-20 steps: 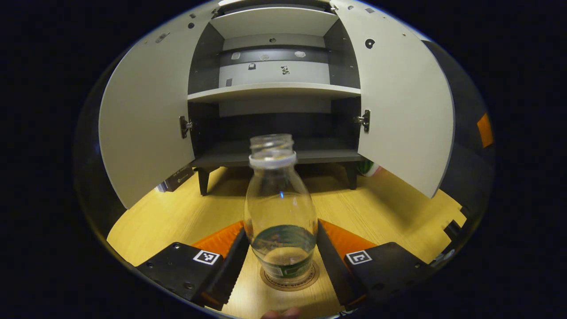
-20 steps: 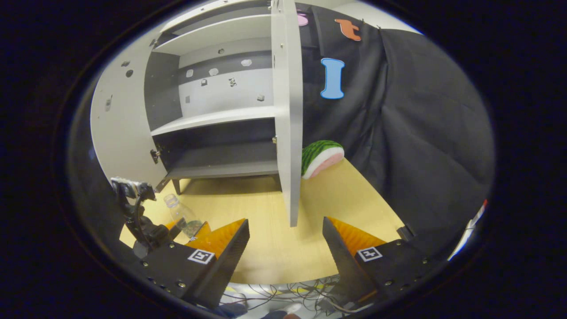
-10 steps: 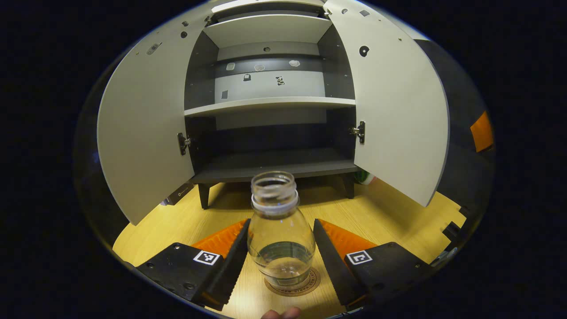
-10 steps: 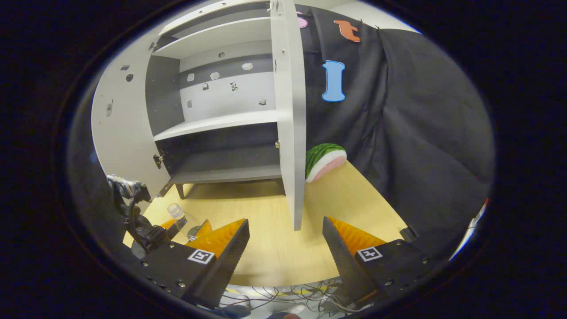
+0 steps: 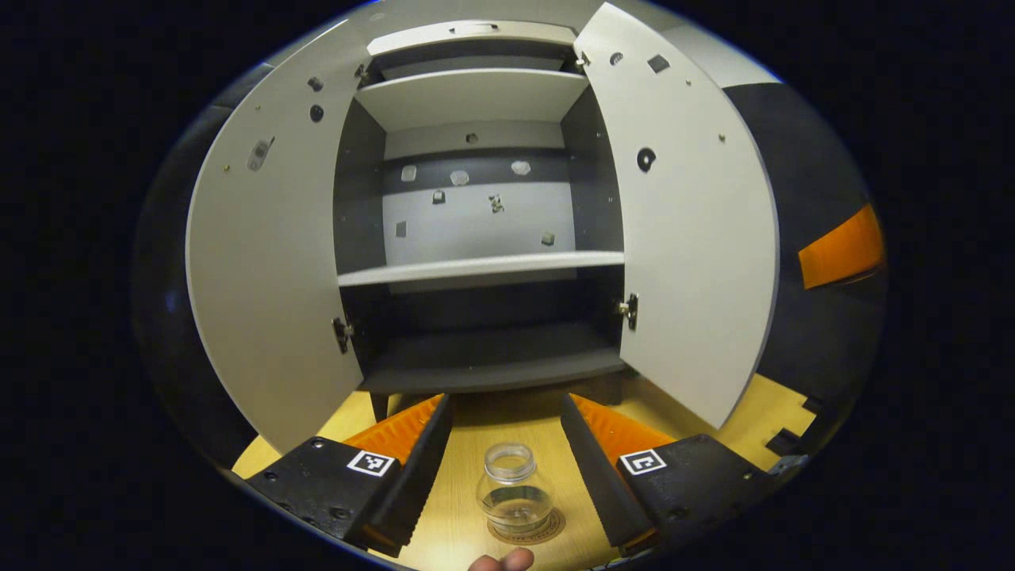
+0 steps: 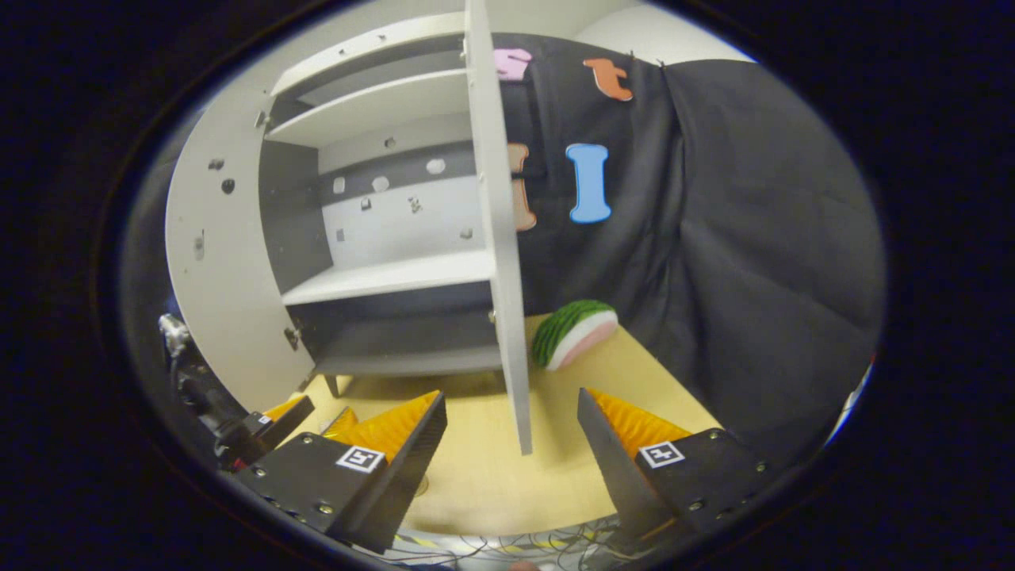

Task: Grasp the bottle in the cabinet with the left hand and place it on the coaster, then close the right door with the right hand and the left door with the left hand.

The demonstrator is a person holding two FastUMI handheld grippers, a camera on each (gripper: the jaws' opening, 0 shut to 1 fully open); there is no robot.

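Note:
A clear, capless bottle [image 5: 514, 496] stands upright on a round coaster [image 5: 547, 530] on the wooden table. My left gripper [image 5: 506, 406] is open and raised above and behind the bottle, which stands free between and below its fingers. The cabinet [image 5: 484, 270] faces me with its left door [image 5: 270, 262] and right door [image 5: 690, 238] swung wide; its shelves are bare. In the right gripper view the right door [image 6: 499, 262] shows edge-on, straight ahead of my open right gripper [image 6: 511, 403], apart from it. The left gripper [image 6: 266, 424] shows at the lower left there.
A watermelon slice [image 6: 575, 333] lies on the table to the right of the cabinet, against the black cloth wall [image 6: 737, 262]. Cables [image 6: 492, 547] hang below the table's near edge. A fingertip [image 5: 501, 561] shows at the bottom of the left gripper view.
The left gripper has let go of the bottle and lifted away; the bottle stays on the coaster. The right gripper has shifted a little, bringing the right door's edge nearer its centre.

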